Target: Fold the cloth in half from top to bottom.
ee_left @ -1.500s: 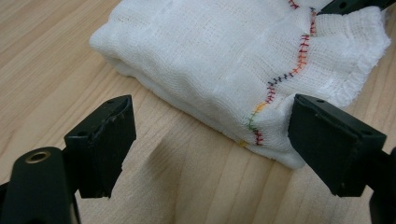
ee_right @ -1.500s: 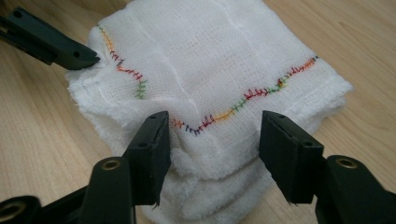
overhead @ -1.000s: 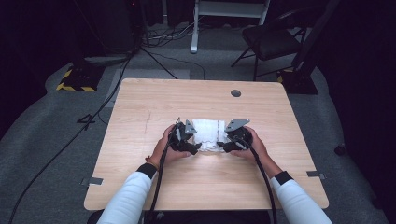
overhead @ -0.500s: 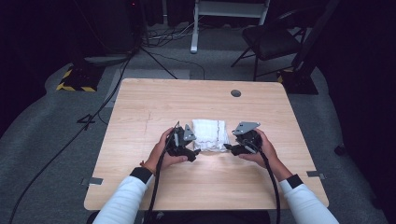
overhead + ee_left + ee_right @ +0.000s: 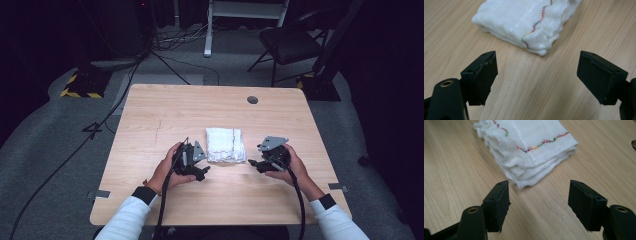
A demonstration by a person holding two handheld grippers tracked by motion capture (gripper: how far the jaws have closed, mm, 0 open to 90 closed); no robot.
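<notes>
While both grippers flank the cloth (image 5: 226,145) | left gripper (image 5: 199,169) wide open, empty | right gripper (image 5: 256,164) wide open, empty

White cloth (image 5: 524,20), multicoloured zigzag stitching; pale wood-grain table (image 5: 165,107); black claws; white sleeves (image 5: 127,222).

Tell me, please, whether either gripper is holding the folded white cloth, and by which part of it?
Nothing is held. The left gripper and right gripper both stand open, apart from the folded white cloth, which lies free on the table.

Grey carpet (image 5: 60,150), dark room, black chair (image 5: 290,45).
</notes>
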